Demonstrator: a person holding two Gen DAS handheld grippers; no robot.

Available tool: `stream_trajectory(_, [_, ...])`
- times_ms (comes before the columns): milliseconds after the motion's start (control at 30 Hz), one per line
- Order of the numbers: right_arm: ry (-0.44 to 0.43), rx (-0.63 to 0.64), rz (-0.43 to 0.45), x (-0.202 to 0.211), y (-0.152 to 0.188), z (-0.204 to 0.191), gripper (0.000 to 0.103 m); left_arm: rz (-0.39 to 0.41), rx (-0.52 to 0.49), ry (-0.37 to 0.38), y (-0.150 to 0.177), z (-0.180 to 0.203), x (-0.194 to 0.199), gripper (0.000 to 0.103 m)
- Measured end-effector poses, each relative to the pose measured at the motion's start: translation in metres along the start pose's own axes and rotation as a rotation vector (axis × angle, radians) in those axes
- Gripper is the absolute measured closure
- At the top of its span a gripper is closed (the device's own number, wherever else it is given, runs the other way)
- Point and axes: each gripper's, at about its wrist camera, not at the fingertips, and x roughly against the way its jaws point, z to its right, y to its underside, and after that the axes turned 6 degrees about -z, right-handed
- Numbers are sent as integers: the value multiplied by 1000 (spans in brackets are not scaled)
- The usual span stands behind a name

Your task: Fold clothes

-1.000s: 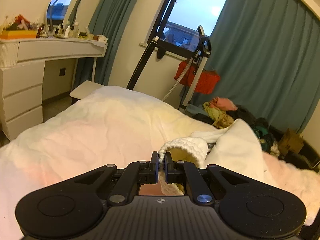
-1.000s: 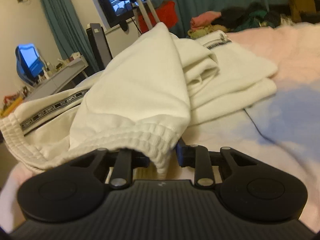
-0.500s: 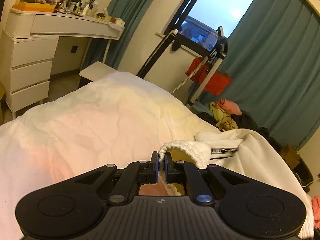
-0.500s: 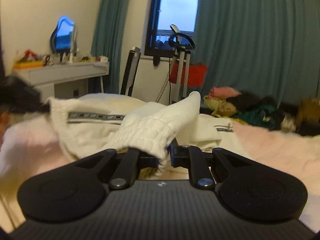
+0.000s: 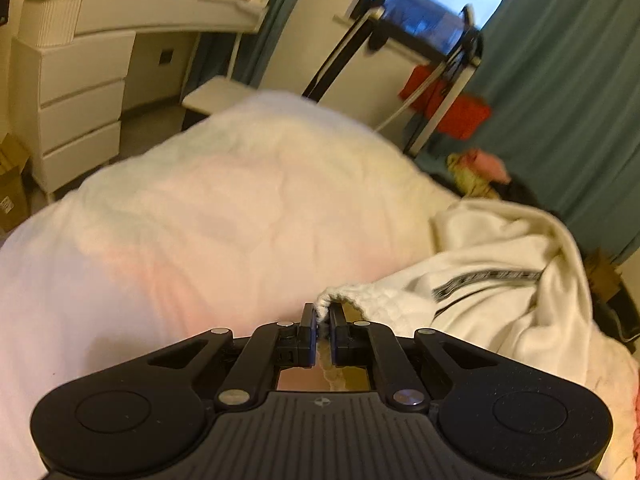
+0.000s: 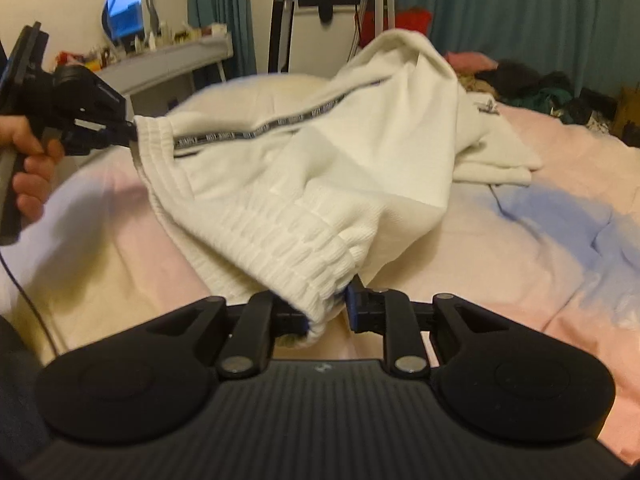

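Note:
A cream-white pair of sweatpants [image 6: 320,152] with a ribbed waistband and a dark lettered stripe hangs stretched above the bed. My left gripper [image 5: 323,316] is shut on one end of the waistband [image 5: 352,300]; it also shows in the right wrist view [image 6: 120,132], held by a hand. My right gripper [image 6: 328,304] is shut on the other part of the ribbed waistband [image 6: 288,248]. The legs trail back onto the bed [image 6: 496,152].
The bed has a pale pink and white duvet [image 5: 200,208]. A white dresser with drawers [image 5: 76,92] stands at the left. A black-framed rack with a red bag [image 5: 452,108], a clothes pile [image 6: 532,84] and teal curtains [image 5: 560,80] lie beyond.
Both grippers have lifted and pulled apart, stretching the waistband between them. The left view has swung down and left; the pants now spread wider across the bed.

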Motion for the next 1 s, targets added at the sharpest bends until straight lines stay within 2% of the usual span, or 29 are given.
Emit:
stream_trajectory(133, [-8, -24, -26, 0, -4, 4, 80, -38, 0, 5, 4, -8, 2, 92])
stream_trajectory(200, [-19, -23, -41, 3, -6, 5, 76, -50, -28, 7, 6, -7, 7, 92])
stream_trajectory(300, [-56, 67, -84, 9, -10, 1, 65, -49, -158, 15, 10, 4, 17, 84])
stream_trajectory(367, [-95, 140, -73, 19, -9, -4, 46, -50, -206, 16, 18, 7, 26, 81])
stream_trajectory(433, [-167, 179, -55, 28, -9, -3, 38, -59, -219, 21, 23, 6, 31, 79])
stream_trajectory(533, [-253, 118, -21, 35, -13, 7, 38, -56, -192, 48, 26, 3, 41, 67])
stream_trajectory(600, [-314, 12, 17, 37, -18, 22, 38, -31, -175, 66, 24, 2, 48, 44])
stream_trajectory(633, [-341, -53, 34, 37, -20, 30, 38, -13, -169, 70, 22, 1, 51, 41])
stream_trajectory(667, [-361, -112, 48, 34, -21, 38, 38, 10, -163, 74, 21, 2, 54, 40])
stream_trajectory(733, [-348, -175, 42, 22, -22, 47, 38, 50, -151, 87, 18, 2, 59, 40])
stream_trajectory(867, [-281, -238, -39, -12, -19, 51, 37, 90, -125, 160, 15, 4, 67, 39])
stream_trajectory(933, [-282, -256, -78, -26, -18, 46, 40, 91, -114, 210, 15, 6, 68, 38])
stream_trajectory(1000, [-255, -222, -90, -32, -17, 36, 44, 78, -105, 265, 15, 9, 67, 36])
